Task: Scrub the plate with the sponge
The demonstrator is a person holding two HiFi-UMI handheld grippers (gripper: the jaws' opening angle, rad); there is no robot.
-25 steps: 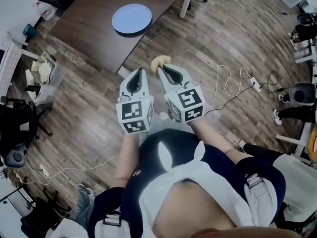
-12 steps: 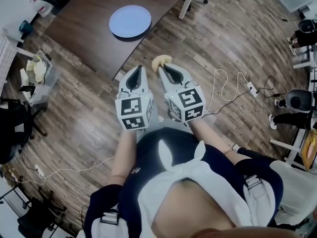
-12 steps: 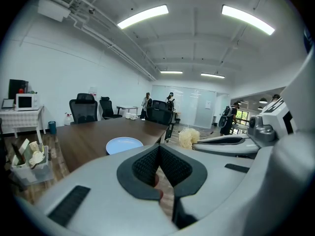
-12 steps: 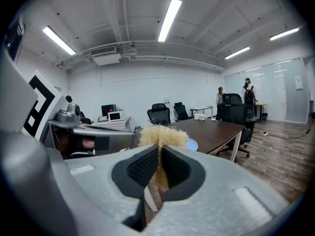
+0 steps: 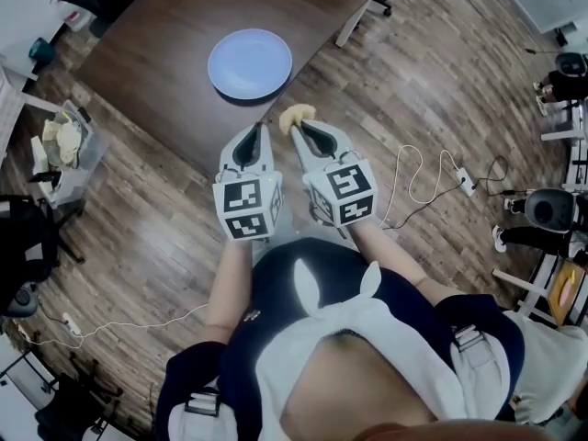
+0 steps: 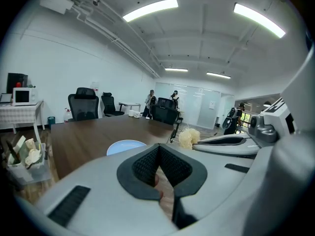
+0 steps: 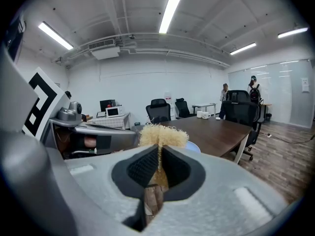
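White plastic shells side by side: a person standing on a wood-plank floor holds the left gripper and the right gripper out in front of the body, both pointing toward the bench. The left gripper's jaws meet pad to pad with nothing between them, as its own view makes plain. The right gripper is clamped on the sponge, a tuft of straw-yellow fibre pinched through its middle. Its frayed top stands clear of the jaw tips, a hold that appears meant to leave a free scrubbing face forward.

Beyond the tips, past the near edge of the dark brown bench, the pale blue plate lies flat and alone, apart from both grippers. Scrubbing appears not yet begun, and the empty left gripper seems kept free to steady the plate.

Only the head view shows the gap between sponge and plate, and a white cable trailing on the floor to the right. Only the gripper views show the pads' grip and, far across the room, office chairs, a microwave and people standing.
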